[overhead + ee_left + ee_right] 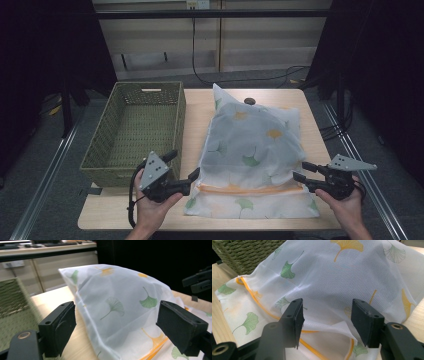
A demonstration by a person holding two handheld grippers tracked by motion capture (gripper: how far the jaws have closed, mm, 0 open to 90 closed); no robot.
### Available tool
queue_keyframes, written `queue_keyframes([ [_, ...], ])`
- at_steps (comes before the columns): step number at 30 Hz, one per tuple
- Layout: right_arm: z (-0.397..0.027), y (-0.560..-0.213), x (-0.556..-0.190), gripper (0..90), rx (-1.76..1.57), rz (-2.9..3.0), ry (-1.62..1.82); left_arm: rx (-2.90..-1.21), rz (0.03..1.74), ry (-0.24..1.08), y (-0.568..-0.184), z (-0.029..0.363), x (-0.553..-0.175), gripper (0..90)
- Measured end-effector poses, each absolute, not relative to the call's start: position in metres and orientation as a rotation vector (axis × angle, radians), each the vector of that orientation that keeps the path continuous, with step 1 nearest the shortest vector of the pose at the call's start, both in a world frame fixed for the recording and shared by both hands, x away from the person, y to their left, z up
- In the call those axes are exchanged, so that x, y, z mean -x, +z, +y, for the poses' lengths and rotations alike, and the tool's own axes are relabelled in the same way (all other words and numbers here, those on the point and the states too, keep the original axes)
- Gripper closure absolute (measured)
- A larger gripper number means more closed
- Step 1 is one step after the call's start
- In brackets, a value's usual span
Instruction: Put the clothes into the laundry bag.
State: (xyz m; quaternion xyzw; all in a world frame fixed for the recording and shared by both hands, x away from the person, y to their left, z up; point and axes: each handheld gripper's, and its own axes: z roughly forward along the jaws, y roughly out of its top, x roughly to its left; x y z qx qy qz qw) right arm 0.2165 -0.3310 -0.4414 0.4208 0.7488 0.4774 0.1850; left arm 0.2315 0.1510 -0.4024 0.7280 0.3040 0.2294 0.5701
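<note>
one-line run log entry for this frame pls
scene: pillow in leaf-print mesh cover on table, basket at left | left gripper: open, at cover's near-left edge | right gripper: open, at cover's right edge

Thin, sheer white cloth pillowcase, rough woven wicker basket, smooth pale matt wood table.

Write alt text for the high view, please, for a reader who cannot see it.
A white pillow printed with ginkgo leaves lies on a wooden table, with an open left gripper and open right gripper at its near corners. A woven green basket stands to its left.
</note>
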Motion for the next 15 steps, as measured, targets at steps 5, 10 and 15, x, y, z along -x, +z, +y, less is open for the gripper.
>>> queue_keyframes([
  [5, -0.332, -0.442, -0.215, 44.7, -1.189, 2.107, 1.341, -1.705, 0.707, 0.616, -0.406, 0.170, -0.211, 14.0],
  [10, -0.330, -0.443, -0.216, 45.2, -1.181, 2.120, 1.337, -1.680, 0.751, 0.621, -0.422, 0.185, -0.198, 14.5],
  [15, -0.328, -0.444, -0.216, 45.1, -1.175, 2.135, 1.330, -1.682, 0.778, 0.624, -0.426, 0.188, -0.200, 15.7],
])
